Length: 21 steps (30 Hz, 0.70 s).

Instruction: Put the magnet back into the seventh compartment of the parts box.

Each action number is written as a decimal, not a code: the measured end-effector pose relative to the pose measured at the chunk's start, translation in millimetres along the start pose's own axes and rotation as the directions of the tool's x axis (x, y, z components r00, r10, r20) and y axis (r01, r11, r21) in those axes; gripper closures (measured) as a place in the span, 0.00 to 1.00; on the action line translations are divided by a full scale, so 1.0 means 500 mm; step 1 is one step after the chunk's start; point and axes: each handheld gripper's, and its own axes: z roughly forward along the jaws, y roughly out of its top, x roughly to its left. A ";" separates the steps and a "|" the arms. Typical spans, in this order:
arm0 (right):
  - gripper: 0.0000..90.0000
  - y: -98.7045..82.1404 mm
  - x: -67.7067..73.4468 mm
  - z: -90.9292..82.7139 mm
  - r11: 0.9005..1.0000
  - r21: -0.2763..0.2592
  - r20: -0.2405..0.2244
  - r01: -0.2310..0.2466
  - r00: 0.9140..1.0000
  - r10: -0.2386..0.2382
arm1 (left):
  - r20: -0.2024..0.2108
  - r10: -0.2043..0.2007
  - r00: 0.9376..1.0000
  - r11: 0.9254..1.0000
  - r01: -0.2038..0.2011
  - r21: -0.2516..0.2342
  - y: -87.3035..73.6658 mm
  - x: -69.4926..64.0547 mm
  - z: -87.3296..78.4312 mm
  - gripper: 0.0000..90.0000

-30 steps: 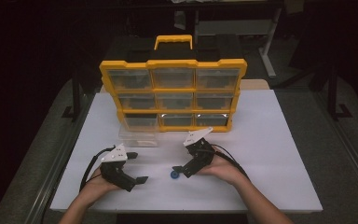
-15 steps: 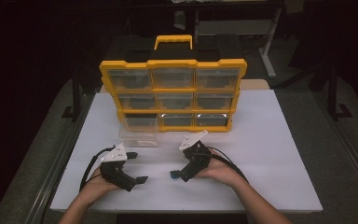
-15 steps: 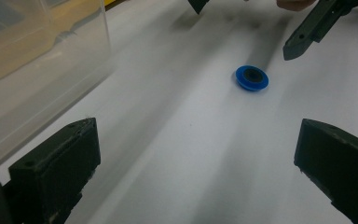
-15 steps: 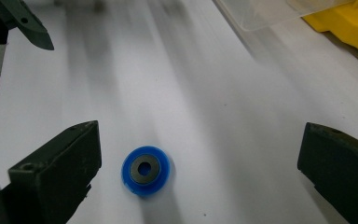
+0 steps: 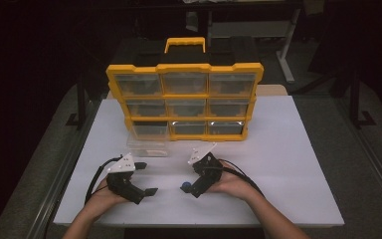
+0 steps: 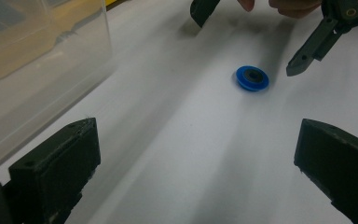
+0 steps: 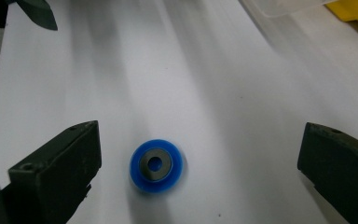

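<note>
1. Seen from the high view, where my two forearms come in over the white desk (image 5: 298, 149), the small blue disc (image 5: 184, 185) lies flat on the bare surface just in front of my right gripper (image 5: 191, 188), well short of the yellow drawer cabinet (image 5: 185, 102) and the clear drawer (image 5: 148, 141) pulled out before it. My left gripper (image 5: 146, 179) rests a little way off, its fingers apart.

2. In the left gripper view, my own fingers (image 6: 56, 163) stand wide open on nothing; the disc (image 6: 252, 78) sits beyond them, with the right gripper's tips just past it.

3. In the right gripper view, my fingers (image 7: 58, 163) are spread wide with the disc (image 7: 156, 164) on the desk between them, nearer the left one. It looks like a thin, stiff plastic ring around a dark hub with a hole: light, smooth, likely to skate away if nudged. I judge the rim the place to pinch, low against the desk, from opposite sides, squarely so it does not flip.
</note>
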 end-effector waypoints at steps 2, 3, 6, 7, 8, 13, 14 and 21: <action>0.00 0.000 0.002 0.003 1.000 0.011 0.000 0.004 1.000 -0.004 | 0.001 0.002 1.000 1.000 -0.002 0.001 0.000 0.000 0.000 0.00; 0.00 0.000 0.003 0.004 1.000 0.016 -0.002 0.007 1.000 -0.007 | 0.002 0.002 1.000 1.000 -0.002 0.002 0.000 0.000 0.000 0.00; 0.00 0.001 0.008 0.007 0.999 0.028 0.011 0.023 1.000 -0.023 | 0.002 0.003 1.000 1.000 -0.003 0.003 0.000 0.000 0.000 0.00; 0.00 0.000 0.011 0.008 0.999 0.034 0.013 0.024 1.000 -0.024 | 0.002 0.002 1.000 1.000 -0.002 0.002 0.000 0.000 0.000 0.00; 0.00 0.000 0.010 0.010 0.998 0.040 0.015 0.039 0.999 -0.039 | 0.002 0.002 1.000 1.000 -0.002 0.002 0.000 0.000 0.000 0.00; 0.00 0.000 0.014 0.015 0.997 0.052 0.002 0.063 0.998 -0.063 | 0.002 0.001 1.000 1.000 -0.001 0.002 0.000 0.000 0.000 0.00; 0.00 0.000 0.014 0.015 0.997 0.052 0.002 0.063 0.998 -0.063 | 0.002 0.001 1.000 1.000 -0.001 0.002 0.000 0.000 0.000 0.00; 0.04 0.001 0.023 0.015 0.996 0.060 -0.007 0.065 0.998 -0.064 | 0.001 0.001 1.000 1.000 -0.001 0.000 0.000 -0.001 0.000 0.00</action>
